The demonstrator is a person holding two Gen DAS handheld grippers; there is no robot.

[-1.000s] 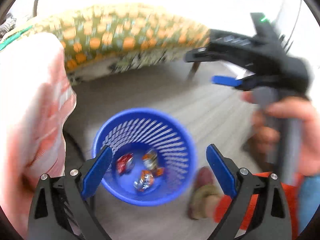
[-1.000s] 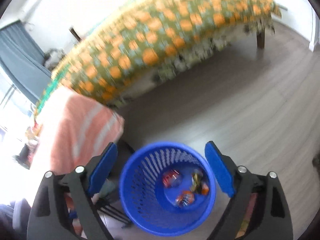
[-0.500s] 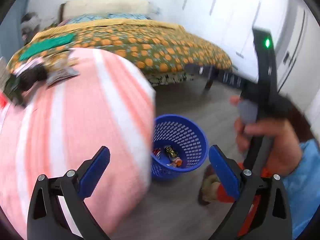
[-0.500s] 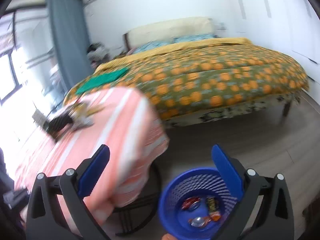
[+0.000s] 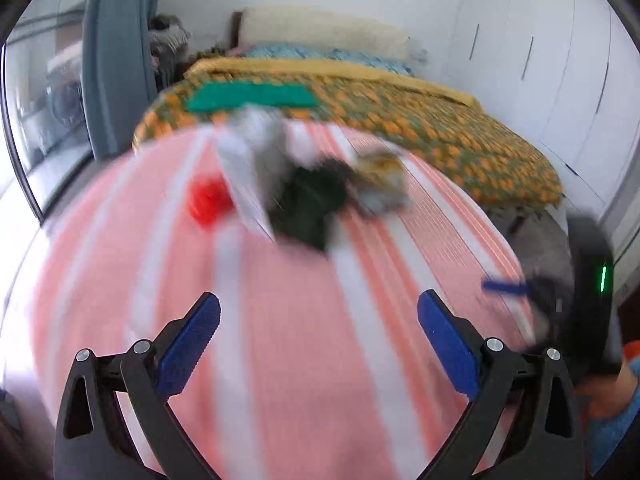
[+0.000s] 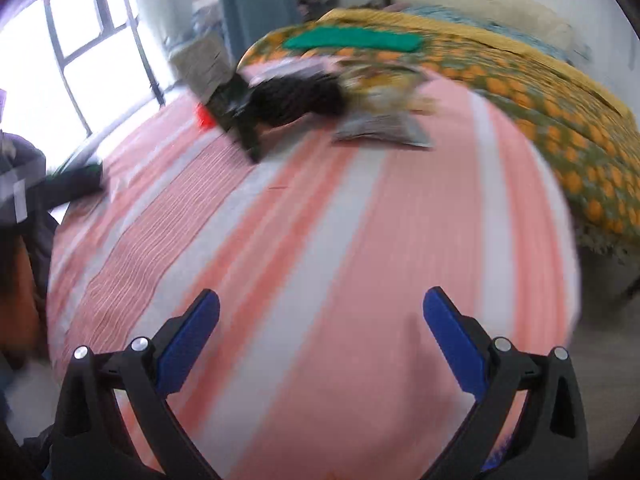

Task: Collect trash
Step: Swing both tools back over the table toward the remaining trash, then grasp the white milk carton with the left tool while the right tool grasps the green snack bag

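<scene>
A blurred heap of trash lies at the far end of a pink-and-white striped table (image 5: 304, 320) (image 6: 360, 240): a red scrap (image 5: 210, 202) (image 6: 204, 117), a white sheet (image 5: 248, 168), a dark bag (image 5: 312, 204) (image 6: 288, 98), and silvery and yellow wrappers (image 5: 382, 188) (image 6: 380, 130). My left gripper (image 5: 318, 328) hangs open and empty above the near part of the table. My right gripper (image 6: 320, 326) is open and empty too, over the table's near end. In the left wrist view the right gripper's body (image 5: 588, 300) shows at the right edge, held by a hand.
A bed with an orange-and-green patterned cover (image 5: 420, 120) (image 6: 540, 92) and a green cloth (image 5: 252, 96) (image 6: 352, 40) stands behind the table. A window (image 6: 92, 40) and a grey curtain (image 5: 116, 60) are at the left. White wardrobe doors (image 5: 540, 60) line the right wall.
Both grippers swung up and away from the blue basket on the floor to over the striped table. The basket has left both views. The trash heap has come into view.
</scene>
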